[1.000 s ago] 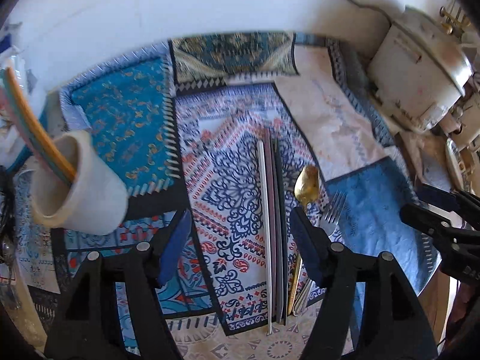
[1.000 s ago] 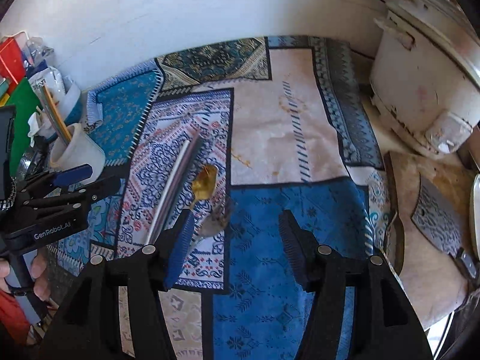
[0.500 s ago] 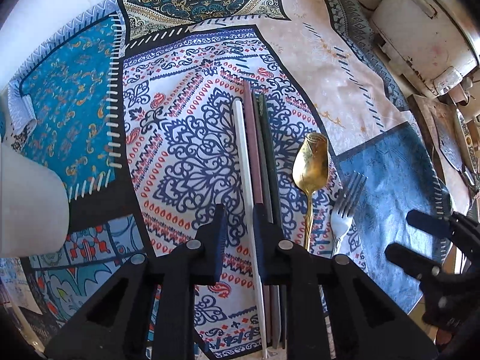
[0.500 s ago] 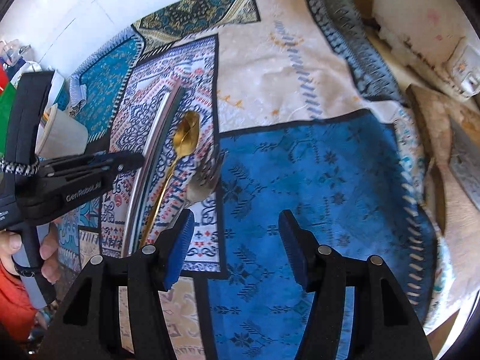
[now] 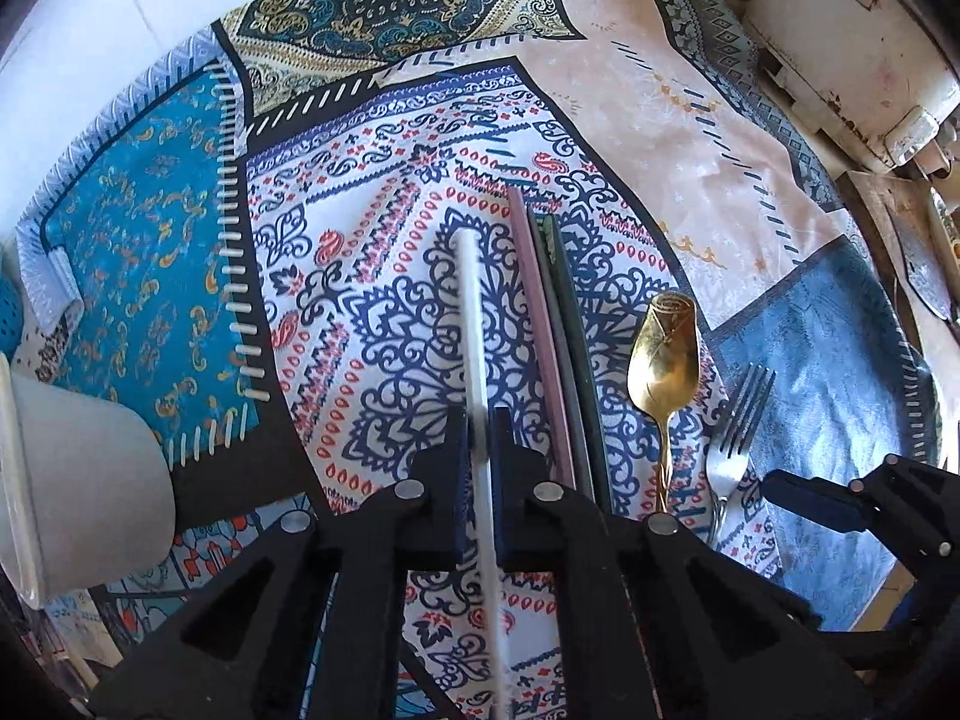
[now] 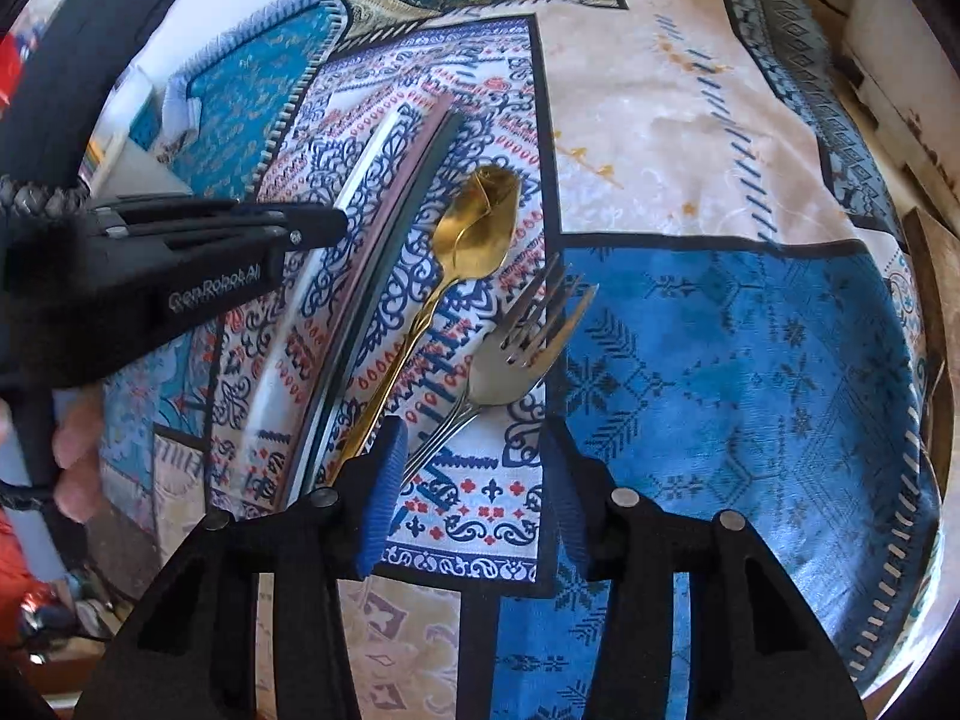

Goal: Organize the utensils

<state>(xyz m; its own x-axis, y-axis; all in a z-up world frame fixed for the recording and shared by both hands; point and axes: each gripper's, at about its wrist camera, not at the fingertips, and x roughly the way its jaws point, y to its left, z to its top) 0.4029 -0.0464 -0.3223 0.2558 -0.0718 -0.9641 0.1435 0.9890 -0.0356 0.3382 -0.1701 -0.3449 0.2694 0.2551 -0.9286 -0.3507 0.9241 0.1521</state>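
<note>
Down on the patterned cloth [image 5: 690,138] covering the tabletop, the left tool [image 5: 478,450] is pinching a white chopstick [image 5: 471,324], its pads pressed against the stick from both sides. That stick is lying a little apart from a pink chopstick [image 5: 534,324] and two dark chopsticks [image 5: 570,324], which are resting side by side just beside it. A gold spoon [image 6: 474,234] is lying next to the dark pair, and a silver fork [image 6: 516,348] is sitting beside the spoon, tines pointing away from the cameras. The right tool [image 6: 474,480] is hanging over the fork's handle with its jaws closing; the handle is running in beside the left blue pad [image 6: 381,498], and the pads are not yet pressing on it. A white cup [image 5: 72,480] is standing at the left edge of the left wrist view.
</note>
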